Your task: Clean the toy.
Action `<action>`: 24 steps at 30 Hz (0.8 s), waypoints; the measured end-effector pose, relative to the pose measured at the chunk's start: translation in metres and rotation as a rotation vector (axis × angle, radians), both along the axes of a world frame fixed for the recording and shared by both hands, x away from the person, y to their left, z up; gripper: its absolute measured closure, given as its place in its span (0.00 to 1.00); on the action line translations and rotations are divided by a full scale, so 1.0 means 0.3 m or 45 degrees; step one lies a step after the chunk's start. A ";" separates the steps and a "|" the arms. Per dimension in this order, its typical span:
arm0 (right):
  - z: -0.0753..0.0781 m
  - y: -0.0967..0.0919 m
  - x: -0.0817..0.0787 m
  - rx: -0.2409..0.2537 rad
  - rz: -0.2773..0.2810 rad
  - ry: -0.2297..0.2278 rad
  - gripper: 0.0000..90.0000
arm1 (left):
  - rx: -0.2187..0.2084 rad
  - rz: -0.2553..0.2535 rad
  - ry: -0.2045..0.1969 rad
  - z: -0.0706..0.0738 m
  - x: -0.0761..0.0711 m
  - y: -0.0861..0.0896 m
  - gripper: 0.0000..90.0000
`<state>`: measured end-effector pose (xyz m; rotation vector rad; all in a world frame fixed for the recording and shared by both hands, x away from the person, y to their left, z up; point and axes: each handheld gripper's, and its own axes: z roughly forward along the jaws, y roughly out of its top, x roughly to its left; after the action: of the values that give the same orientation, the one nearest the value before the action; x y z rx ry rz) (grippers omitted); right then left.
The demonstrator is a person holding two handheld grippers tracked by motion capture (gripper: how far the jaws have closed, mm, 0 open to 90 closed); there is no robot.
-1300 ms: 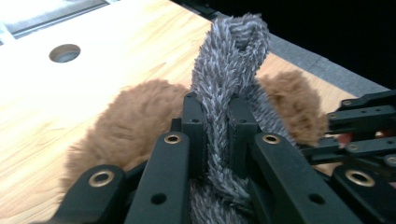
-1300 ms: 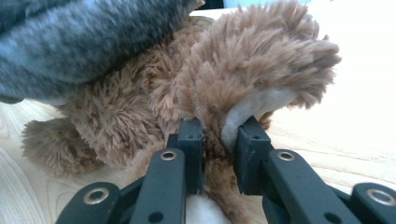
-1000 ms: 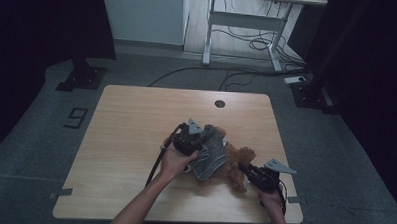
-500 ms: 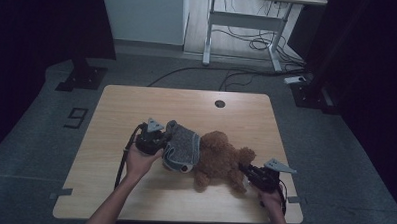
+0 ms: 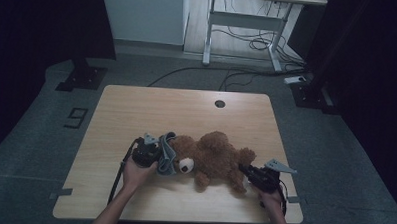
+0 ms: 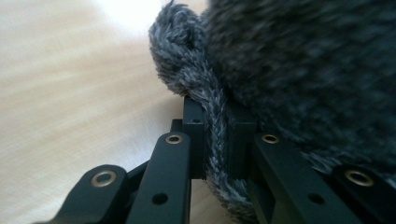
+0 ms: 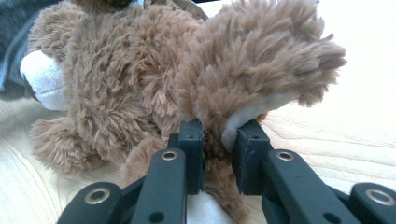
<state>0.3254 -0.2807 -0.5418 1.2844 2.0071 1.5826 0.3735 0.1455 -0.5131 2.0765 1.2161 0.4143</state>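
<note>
Brown teddy bear (image 5: 212,157) lies across the wooden table (image 5: 186,111), head toward nine o'clock. The left gripper (image 5: 152,153) pinches a grey cloth (image 5: 166,156) at its head; the right gripper (image 5: 249,175) grips a foot at four o'clock.

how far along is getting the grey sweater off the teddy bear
Mostly done: the grey sweater is bunched at the teddy bear's head, leaving body and limbs bare. In hand: the left gripper is shut on the sweater's edge, and the right gripper is shut on the bear's foot, anchoring it. Left: pulling the sweater fully clear of the head, then setting it on the table.
</note>
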 end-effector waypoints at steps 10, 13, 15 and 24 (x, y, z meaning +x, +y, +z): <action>-0.012 -0.019 0.005 0.018 -0.029 0.028 0.84 | -0.055 -0.056 -0.198 0.259 -0.026 -0.027 0.90; -0.011 -0.019 0.004 0.025 -0.026 0.026 0.84 | -0.083 -0.117 -0.270 0.348 -0.052 -0.083 0.90; -0.009 -0.015 0.002 0.025 -0.020 0.024 0.84 | -0.099 -0.172 -0.301 0.391 -0.070 -0.135 0.90; -0.007 -0.012 0.004 0.024 -0.019 0.021 0.84 | -0.039 -0.392 -0.389 0.458 -0.118 -0.426 0.89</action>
<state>0.3267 -0.2842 -0.5440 1.3204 1.9927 1.5927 0.3382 0.0178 -0.3758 2.0399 0.7077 0.5392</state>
